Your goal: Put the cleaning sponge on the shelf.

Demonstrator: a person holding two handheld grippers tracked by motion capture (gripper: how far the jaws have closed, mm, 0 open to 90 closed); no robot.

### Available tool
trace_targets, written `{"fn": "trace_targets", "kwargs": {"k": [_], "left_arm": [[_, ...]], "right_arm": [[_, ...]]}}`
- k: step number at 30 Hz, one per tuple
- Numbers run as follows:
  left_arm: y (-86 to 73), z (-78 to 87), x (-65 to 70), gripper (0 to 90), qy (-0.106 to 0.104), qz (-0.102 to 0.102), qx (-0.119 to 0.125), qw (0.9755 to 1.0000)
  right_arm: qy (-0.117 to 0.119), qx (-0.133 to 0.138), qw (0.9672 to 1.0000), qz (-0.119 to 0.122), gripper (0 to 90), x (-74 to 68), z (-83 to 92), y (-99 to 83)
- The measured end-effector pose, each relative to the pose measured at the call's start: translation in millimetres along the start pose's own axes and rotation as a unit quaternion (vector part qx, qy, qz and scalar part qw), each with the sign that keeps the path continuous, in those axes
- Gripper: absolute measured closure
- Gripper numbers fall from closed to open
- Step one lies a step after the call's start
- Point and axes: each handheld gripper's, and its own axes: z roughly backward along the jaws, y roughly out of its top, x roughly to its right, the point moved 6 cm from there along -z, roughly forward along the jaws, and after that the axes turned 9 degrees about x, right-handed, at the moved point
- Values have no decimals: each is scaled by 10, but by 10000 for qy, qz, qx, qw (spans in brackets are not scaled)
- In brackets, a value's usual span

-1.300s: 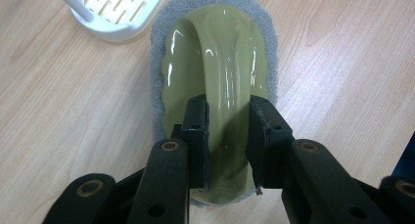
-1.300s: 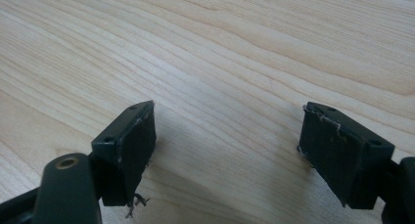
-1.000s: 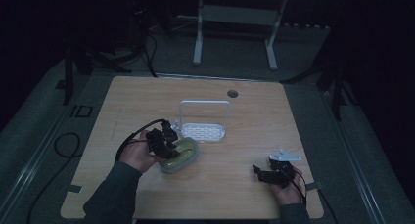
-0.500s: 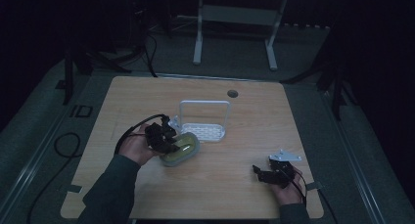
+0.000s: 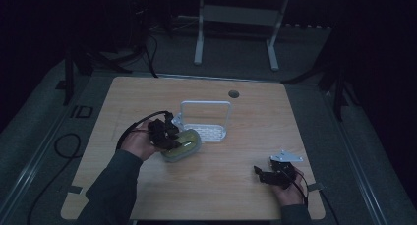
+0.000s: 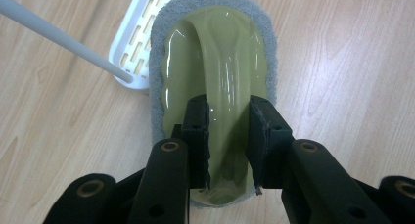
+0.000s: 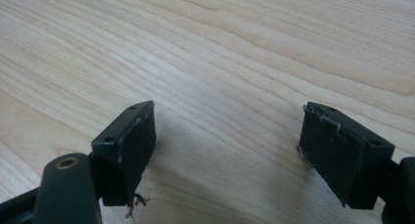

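Pinching the raised olive-green handle of a scrubbing pad (image 6: 215,77), the left hand-held gripper (image 6: 229,136) has it right beside the white slotted rack (image 5: 205,130), near the middle of the wooden worktop (image 5: 305,117). Pretty sure the pad's grey fuzzy edge just touches the rack's corner. Right hand-held gripper (image 7: 227,150) sits spread wide over bare wood, well apart.

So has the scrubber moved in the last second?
Yes. The scrubber, clamped in the left gripper, has shifted up and slightly left, closer to the white rack.
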Motion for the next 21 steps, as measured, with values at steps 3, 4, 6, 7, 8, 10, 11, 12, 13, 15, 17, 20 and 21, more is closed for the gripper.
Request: {"fn": "trace_targets", "kwargs": {"k": [3,4,6,7,8,10,11,12,13,15,17,20,21], "left_arm": [[17,-4,-17,719,16,-57,-14,10000],[31,-2,-25,719,22,-140,-5,9999],[37,0,-28,719,20,-164,-18,9999],[54,0,-34,719,31,-178,-5,9998],[54,0,-34,719,31,-178,-5,9998],[67,2,-47,719,36,-189,-2,9998],[67,2,-47,719,36,-189,-2,9998],[72,-1,-56,719,47,-225,-36,9997],[77,-4,-55,719,48,-221,-35,9997],[84,-4,-56,719,54,-235,-31,9997],[111,2,-64,719,73,-308,-25,9995],[132,9,-69,719,91,-361,-33,9993],[155,13,-72,719,111,-384,-37,9992]], "right_arm": [[-1,0,10000,-1,209,0,0,0],[1,0,10000,2,209,0,0,0],[1,0,10000,3,209,0,0,0],[0,1,10000,-2,209,0,0,0],[-1,3,10000,-6,209,-1,0,1],[-1,3,10000,-6,209,-1,0,1],[-1,3,10000,-6,209,-1,0,1],[0,1,10000,0,209,0,0,0],[1,0,10000,4,209,0,0,0],[0,-1,10000,4,209,0,0,0],[0,1,10000,0,209,0,0,0],[0,1,10000,0,208,0,0,0],[0,1,10000,0,209,0,0,0]]}}
